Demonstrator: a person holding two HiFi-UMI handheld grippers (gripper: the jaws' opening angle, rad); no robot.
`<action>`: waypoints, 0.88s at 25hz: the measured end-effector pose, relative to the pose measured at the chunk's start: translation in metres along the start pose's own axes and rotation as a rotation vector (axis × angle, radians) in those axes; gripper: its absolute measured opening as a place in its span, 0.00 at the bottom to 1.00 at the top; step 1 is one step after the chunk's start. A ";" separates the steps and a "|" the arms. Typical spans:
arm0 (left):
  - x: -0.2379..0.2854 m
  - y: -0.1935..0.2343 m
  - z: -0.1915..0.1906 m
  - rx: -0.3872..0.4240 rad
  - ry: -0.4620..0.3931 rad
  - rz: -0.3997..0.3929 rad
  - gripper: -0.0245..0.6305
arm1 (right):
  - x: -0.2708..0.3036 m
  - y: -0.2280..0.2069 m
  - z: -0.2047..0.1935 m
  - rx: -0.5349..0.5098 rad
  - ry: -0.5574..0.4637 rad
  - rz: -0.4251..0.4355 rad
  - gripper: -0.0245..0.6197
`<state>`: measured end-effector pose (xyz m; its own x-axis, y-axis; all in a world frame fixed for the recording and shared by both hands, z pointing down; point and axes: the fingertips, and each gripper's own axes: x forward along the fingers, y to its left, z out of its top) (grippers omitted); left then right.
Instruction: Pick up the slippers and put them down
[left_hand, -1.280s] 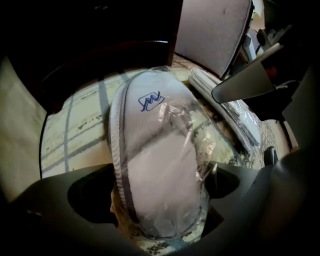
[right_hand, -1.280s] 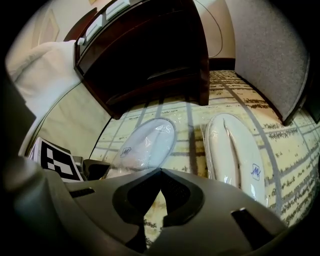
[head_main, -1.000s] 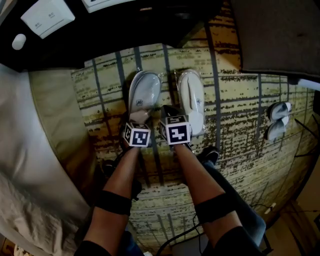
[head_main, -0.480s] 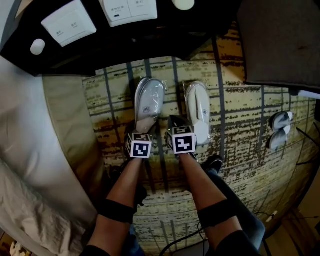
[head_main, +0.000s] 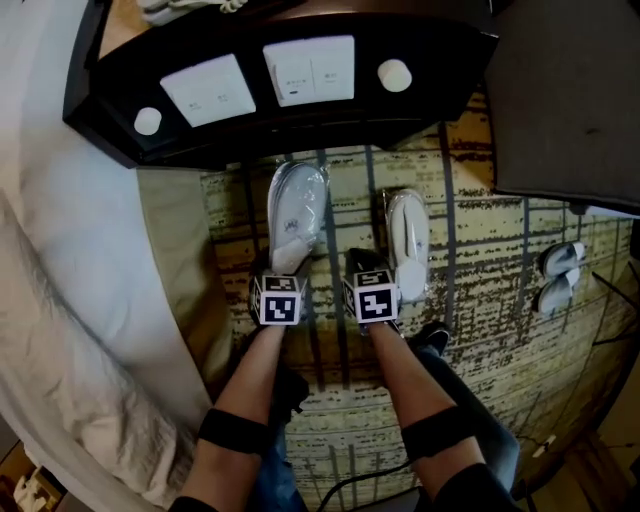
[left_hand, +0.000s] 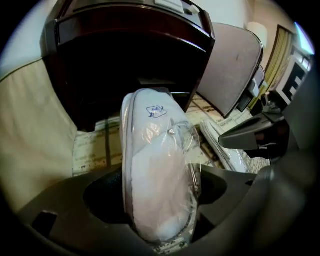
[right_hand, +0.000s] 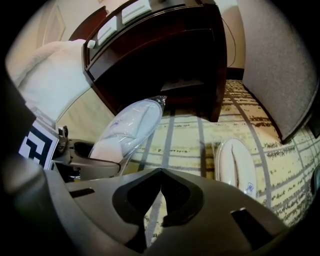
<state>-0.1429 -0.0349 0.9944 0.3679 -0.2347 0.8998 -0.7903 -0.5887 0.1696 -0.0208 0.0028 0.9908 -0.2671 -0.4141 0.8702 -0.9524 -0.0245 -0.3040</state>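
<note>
Underfoot, patterned carpet (head_main: 480, 300), tan with dark stripes, covers the floor; bed (head_main: 80, 300) in white covers along the left edge; dark wooden nightstand (head_main: 300, 135) at the top, with pale switch plates (head_main: 310, 70) on it. Item one: wrapped slipper (left_hand: 155, 165), white, in clear film, near end between the jaws of the left gripper (head_main: 284, 268), which have just been closing and now clamp it from both sides; the right gripper view shows its toe tilted up clear of the carpet, in front of the nightstand. Item two: second slipper (head_main: 408, 245), same kind, lying flat on the carpet just beside the right gripper (right_hand: 160, 180), on its right, untouched. Right gripper: jaws together, nothing between them. Step in hand, as judged: the pick-up, half done, one slipper raised, one left on the floor. Next move calls for the right jaws to part and come down over the second slipper's near end, or for the held one to be lowered flat and released; the slick film may slide in the grip
</note>
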 end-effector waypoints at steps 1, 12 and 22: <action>-0.004 0.005 0.009 0.003 -0.010 0.004 0.58 | -0.001 0.005 0.005 -0.006 -0.003 0.008 0.04; -0.007 0.058 0.087 -0.039 -0.104 0.038 0.58 | 0.006 0.041 0.072 -0.083 -0.092 0.070 0.04; 0.016 0.128 0.145 -0.114 -0.207 0.129 0.58 | 0.017 0.067 0.136 -0.126 -0.240 0.140 0.04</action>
<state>-0.1669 -0.2266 0.9722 0.3435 -0.4618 0.8177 -0.8830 -0.4553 0.1139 -0.0694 -0.1299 0.9324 -0.3691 -0.6094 0.7017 -0.9234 0.1550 -0.3511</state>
